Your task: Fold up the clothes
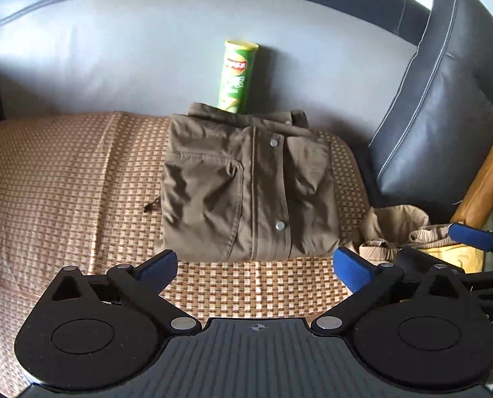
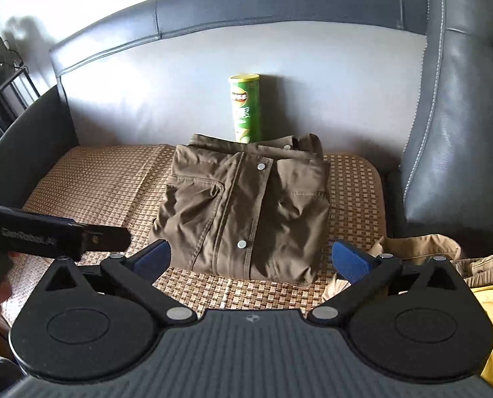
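The olive-brown jacket (image 1: 249, 189) lies folded into a compact rectangle on the woven mat (image 1: 63, 182) of the dark leather sofa (image 1: 113, 59), its snap placket uppermost and its far edge just in front of a green crisp tube (image 1: 235, 76) that stands against the backrest; the left hand-held gripper (image 1: 259, 265) hangs above the near edge of the mat with its blue pads spread wide and nothing between them; the right hand-held gripper (image 2: 251, 258) stands likewise apart and empty, clear of the cloth; this garment looks finished, so the next step is probably to move on to the heap of beige and yellow clothes (image 2: 445, 265) at the right end of the seat, beside the upright cushion (image 1: 445, 116); the risks lie there: pulling a piece from the heap across the seat could drag over the folded jacket and undo its fold; a careless sweep near the back could knock the tube over onto it; the two grippers sit close together, so a hasty reach could make them collide; a loose pinch on crumpled fabric may gather two garments at once.
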The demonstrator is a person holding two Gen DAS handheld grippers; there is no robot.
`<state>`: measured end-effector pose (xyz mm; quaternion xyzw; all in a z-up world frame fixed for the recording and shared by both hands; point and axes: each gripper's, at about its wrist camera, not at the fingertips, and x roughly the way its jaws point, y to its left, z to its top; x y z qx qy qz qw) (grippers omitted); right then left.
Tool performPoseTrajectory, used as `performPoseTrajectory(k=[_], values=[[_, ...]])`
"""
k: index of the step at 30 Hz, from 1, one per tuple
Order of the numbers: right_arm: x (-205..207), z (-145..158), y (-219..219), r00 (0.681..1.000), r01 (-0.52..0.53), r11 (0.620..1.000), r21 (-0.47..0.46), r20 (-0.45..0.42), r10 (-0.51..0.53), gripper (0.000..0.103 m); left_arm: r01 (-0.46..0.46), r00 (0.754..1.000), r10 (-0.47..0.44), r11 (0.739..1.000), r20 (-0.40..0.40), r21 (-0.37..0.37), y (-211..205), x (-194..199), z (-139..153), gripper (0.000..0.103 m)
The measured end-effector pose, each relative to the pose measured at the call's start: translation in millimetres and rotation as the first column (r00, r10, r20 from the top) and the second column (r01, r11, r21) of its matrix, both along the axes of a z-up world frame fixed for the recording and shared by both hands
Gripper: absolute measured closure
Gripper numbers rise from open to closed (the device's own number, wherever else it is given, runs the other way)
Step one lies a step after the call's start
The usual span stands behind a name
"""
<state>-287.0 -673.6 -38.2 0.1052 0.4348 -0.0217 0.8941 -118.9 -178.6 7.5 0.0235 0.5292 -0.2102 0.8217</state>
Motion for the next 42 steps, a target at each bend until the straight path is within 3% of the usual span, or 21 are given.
performPoseTrajectory(k=[14,26,34,42], values=[[0.8,-11.4,4.0,0.998,-0.005,1.000,0.002,-0.060,0.005,0.000,-0.003,1.000,0.003,1.000,0.012,0.010,0.4,-6.3,3.7,0.000],[0.7,-10.0,6.4,0.997,-0.024,1.000,0.001,-0.068,0.024,0.000,0.014,1.000,-0.014,1.000,0.014,0.026,-3.6,-10.8,5.2,0.000],[1.5,-8.9,8.1,0.997,-0.034,0.999,-0.008,-0.072,0.033,0.000,0.026,1.000,-0.026,1.000,0.001,-0.004,-5.4,-10.7,4.4,0.000],[4.1,-8.2,7.6,0.996,-0.040,0.999,-0.014,-0.076,0.039,0.000,0.017,0.999,-0.018,1.000,0.034,0.005,-7.8,-13.1,5.0,0.000]])
